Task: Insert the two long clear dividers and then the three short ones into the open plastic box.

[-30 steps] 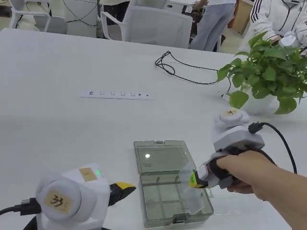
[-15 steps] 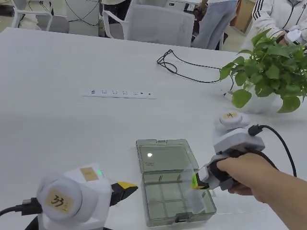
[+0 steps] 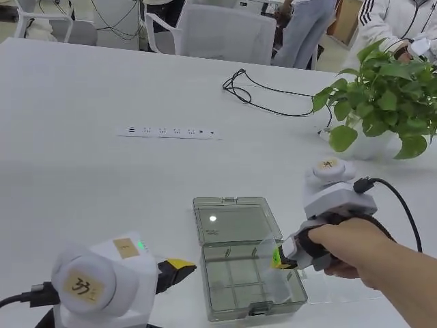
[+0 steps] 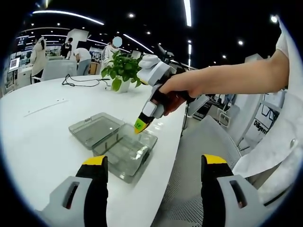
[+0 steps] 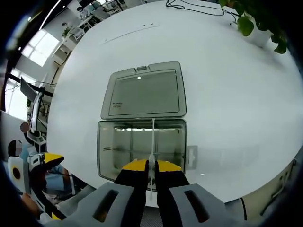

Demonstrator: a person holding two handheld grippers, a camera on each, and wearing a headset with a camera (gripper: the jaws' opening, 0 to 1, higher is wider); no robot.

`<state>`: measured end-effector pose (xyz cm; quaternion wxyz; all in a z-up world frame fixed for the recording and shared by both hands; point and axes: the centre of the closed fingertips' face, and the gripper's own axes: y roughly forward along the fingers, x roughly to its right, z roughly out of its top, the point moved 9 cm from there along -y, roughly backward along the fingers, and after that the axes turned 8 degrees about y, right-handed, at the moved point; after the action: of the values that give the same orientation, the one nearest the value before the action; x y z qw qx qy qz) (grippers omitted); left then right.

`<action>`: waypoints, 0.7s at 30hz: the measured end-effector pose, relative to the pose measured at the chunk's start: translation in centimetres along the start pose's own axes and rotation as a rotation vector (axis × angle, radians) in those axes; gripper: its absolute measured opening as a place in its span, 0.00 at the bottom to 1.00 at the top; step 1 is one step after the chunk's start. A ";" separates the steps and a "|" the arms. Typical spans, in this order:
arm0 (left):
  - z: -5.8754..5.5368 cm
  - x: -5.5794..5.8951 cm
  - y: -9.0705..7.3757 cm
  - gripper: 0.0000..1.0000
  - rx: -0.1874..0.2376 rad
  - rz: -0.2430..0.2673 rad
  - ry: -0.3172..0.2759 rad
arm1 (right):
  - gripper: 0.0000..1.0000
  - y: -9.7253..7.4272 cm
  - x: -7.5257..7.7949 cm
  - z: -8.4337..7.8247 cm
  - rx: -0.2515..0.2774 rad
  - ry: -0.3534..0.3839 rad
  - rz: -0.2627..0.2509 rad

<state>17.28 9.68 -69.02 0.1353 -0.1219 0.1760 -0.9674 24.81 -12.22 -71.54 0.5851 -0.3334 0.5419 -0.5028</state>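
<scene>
At the near edge of the desk (image 3: 102, 184), hardly anything has shifted in the last second. The right gripper (image 3: 276, 258) still hangs over the open plastic box (image 3: 207, 287), its fingers pinched shut on a clear divider (image 5: 152, 142) that stands on edge along the box's middle. I'd say it is lined up but not yet pushed home. Other dividers look already seated, though I can't count them. The left gripper (image 4: 154, 163) waits beside the box, fingers spread and empty.
</scene>
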 end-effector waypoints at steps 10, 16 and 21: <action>-0.1 0.0 0.0 0.82 -0.003 0.000 0.001 | 0.07 0.3 0.0 0.1 -0.002 0.000 -0.003; -0.1 0.0 -0.1 0.82 -0.003 0.004 -0.004 | 0.07 0.5 -0.3 0.2 -0.006 -0.017 -0.009; -0.2 -0.1 -0.1 0.82 -0.006 0.006 -0.005 | 0.07 1.0 -0.5 0.2 -0.010 -0.016 -0.007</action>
<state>17.29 9.87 -69.17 0.1383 -0.1243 0.1788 -0.9662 25.31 -11.54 -72.29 0.5860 -0.3419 0.5387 -0.4995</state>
